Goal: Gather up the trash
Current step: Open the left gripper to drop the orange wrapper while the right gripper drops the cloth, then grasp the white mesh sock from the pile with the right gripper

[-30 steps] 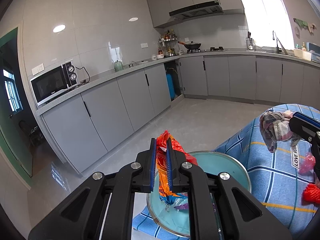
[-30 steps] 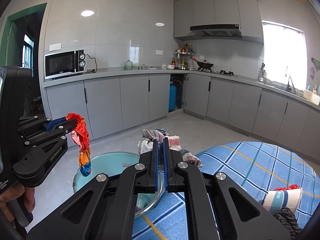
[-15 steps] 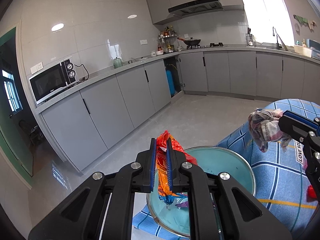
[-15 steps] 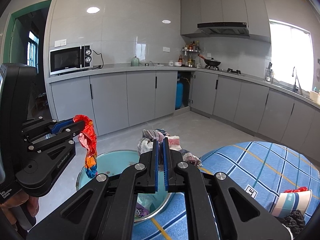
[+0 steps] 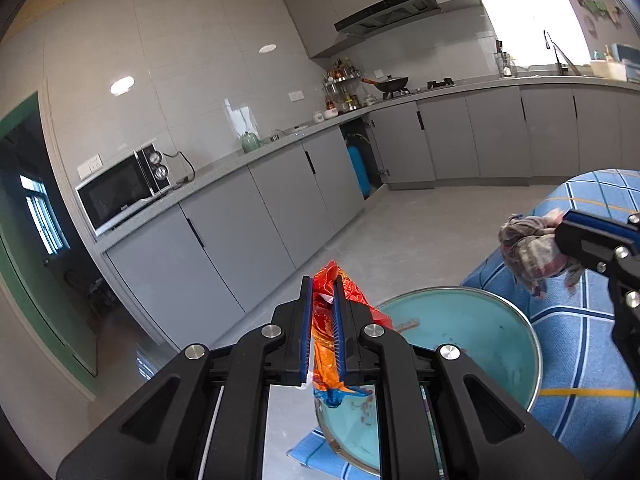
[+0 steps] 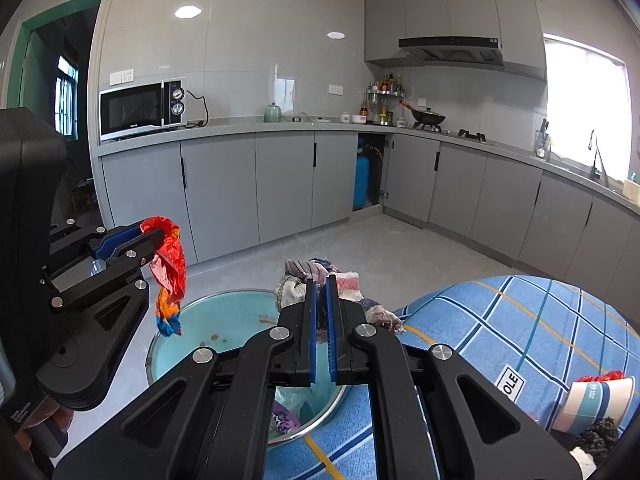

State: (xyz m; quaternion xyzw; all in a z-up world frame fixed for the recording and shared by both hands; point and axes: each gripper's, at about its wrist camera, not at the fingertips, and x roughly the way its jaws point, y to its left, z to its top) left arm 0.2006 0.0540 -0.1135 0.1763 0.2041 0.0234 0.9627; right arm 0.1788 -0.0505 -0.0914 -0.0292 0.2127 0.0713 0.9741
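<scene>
The surface point(image 6: 520, 320), draped in a blue plaid cloth, carries one teal basin point(image 6: 240, 312) at its near-left edge, and everything else here is placed by that basin. Judging from the scraps already lying in its bottom, the basin serves as the bin for the trash, which would explain why both hands hover around it.

The left claw point(image 5: 322, 332) is clamped nearly shut on one orange-red snack wrapper point(image 5: 326, 344). It holds the wrapper above the basin's left rim, the loose blue tail dangling toward the bowl, probably so that a release would drop it inside. The right claw point(image 6: 320, 332) is likewise pinched tight, on one crumpled plaid rag point(image 6: 316, 276), bunched up beyond its tips, over the basin's right side where the rim meets the cloth; it looks poised for the same drop.

Well to the right of the basin lies one tipped paper cup point(image 6: 596, 400) with something red at its mouth, and just beside the cup sits one dark crumbly lump point(image 6: 600, 436). By my reading these are trash not yet collected. Between basin and cup, one small white label point(image 6: 510, 380) is fixed to the cloth.
</scene>
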